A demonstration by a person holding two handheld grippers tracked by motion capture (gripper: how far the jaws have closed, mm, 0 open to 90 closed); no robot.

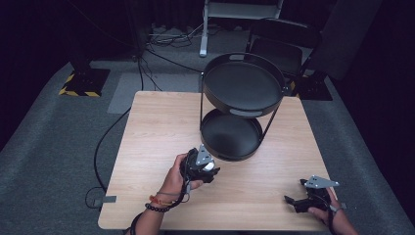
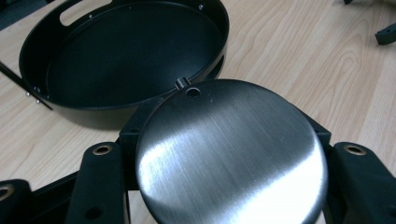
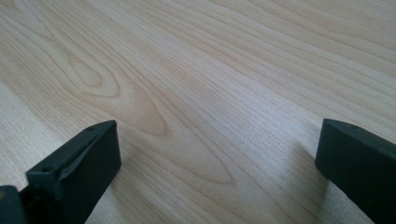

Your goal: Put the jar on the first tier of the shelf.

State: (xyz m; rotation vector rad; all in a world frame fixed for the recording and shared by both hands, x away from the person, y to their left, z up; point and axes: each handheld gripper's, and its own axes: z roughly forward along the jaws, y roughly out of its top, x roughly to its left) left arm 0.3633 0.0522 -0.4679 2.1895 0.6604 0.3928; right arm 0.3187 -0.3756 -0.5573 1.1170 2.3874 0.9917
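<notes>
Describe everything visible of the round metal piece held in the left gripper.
The metal disc is a round, flat-faced piece of brushed steel-like metal with fine parallel grain and bright glare. Near its far edge sits a small round hole, with a short dark peg just beyond the rim. It is clamped at its sides by the left gripper, its face turned up toward the camera, in front of the lower tray of the black two-tier stand, above the wooden table.

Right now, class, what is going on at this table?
A person works with a gripper in each hand. The left gripper is shut on a round brushed-metal disc and holds it just in front of the lower tray of a black two-tier tray stand on the wooden table. The right gripper rests open near the table's right front edge, with nothing between its jaws.
</notes>
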